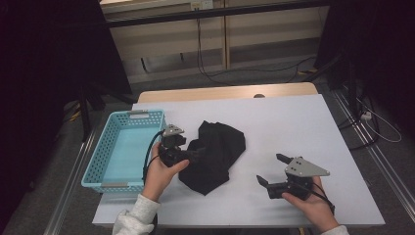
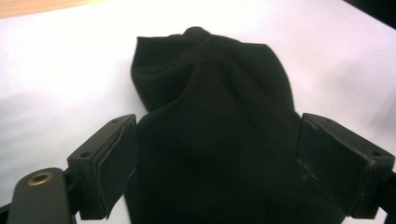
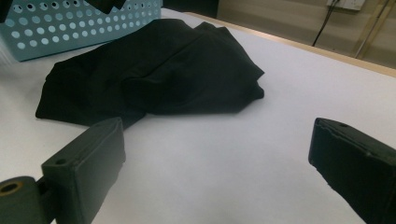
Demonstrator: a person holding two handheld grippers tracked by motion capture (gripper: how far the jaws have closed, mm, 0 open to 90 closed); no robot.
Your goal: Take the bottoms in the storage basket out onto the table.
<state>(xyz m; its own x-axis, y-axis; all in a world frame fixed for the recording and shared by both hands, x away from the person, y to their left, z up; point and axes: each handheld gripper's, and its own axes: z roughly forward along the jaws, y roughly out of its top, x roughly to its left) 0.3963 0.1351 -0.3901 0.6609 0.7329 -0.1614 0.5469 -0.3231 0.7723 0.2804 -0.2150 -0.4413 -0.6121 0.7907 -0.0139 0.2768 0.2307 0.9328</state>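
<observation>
Lying crumpled on the white table [image 1: 293, 122], the black cloth [image 1: 215, 154] sits just right of the blue basket [image 1: 98, 161], well inside every table edge. The left gripper [image 2: 217, 158] straddles its near end with jaws spread, pads off the fabric. The right gripper [image 1: 269, 169] is released too, over bare table with free room around it.

Lab workspace, covered table [image 1: 293, 117], rig frame [image 1: 215, 12], loose floor cables [image 1: 235, 73]
</observation>
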